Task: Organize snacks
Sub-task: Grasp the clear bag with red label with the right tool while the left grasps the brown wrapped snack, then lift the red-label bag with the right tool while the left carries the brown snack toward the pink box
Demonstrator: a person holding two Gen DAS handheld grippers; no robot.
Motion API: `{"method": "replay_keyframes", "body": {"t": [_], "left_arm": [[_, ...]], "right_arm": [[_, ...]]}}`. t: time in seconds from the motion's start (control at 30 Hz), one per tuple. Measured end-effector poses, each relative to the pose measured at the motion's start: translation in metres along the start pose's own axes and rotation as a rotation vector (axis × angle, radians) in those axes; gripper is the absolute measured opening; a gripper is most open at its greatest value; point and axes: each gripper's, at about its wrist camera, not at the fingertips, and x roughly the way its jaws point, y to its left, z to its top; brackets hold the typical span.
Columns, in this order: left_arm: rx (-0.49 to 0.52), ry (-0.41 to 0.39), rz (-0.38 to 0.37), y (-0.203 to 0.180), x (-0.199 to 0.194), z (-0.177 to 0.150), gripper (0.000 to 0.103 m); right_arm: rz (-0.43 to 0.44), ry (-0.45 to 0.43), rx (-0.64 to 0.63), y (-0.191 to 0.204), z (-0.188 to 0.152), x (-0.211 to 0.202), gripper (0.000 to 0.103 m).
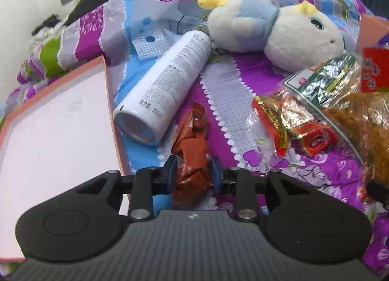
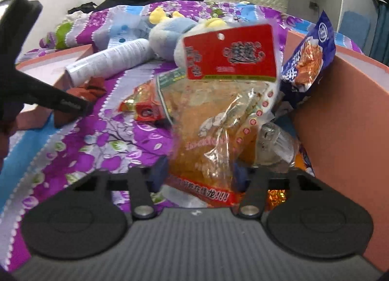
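Mid-sort, both claws loaded. Left gripper (image 1: 192,174) closed narrow on a crumpled orange-brown snack wrapper (image 1: 192,159), pinched between the blue pads (image 1: 170,171) low over the floral bedspread (image 1: 243,86), just beside the right-hand edge of the shallow pink box lid (image 1: 53,123) at the bed's left side. Right gripper (image 2: 197,174) clamped on the bottom seal of a clear snack bag with a red header card (image 2: 228,55), held upright and blurred, next to the inner wall of the pink box (image 2: 340,110) at the bed's right side. Already inside that box: a purple snack pack (image 2: 306,62) leaning on the wall, plus other wrappers low down, not clear enough to name. Loose on the bedspread between the two containers: a red-and-gold candy pack (image 1: 291,125) and a green-labelled bag (image 1: 323,79). Farther back, not snacks: a white spray can (image 1: 165,84) and a plush toy (image 1: 279,30).

Judged next: swing the clear bag over the box wall and release; carry the wrapper across to the same box rather than the lid. Crinkly film likely to slip, so firm pinch until over the opening.
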Motion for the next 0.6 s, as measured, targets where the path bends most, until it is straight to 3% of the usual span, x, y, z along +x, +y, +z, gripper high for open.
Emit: {"method": "replay_keyframes", "body": {"t": [0.07, 0.2, 0.6], "left_arm": [[-0.009, -0.001, -0.002, 0.001, -0.005, -0.001, 0.033], [-0.021, -0.019, -0.018, -0.003, -0.025, -0.004, 0.032], [-0.106, -0.049, -0.096, -0.017, -0.115, -0.030, 0.032]], "right_arm": [[0.010, -0.001, 0.003, -0.001, 0.001, -0.004, 0.042], [0.029, -0.008, 0.007, -0.003, 0.004, -0.017, 0.017], [0.076, -0.039, 0.040, -0.011, 0.002, -0.074, 0.016]]}}
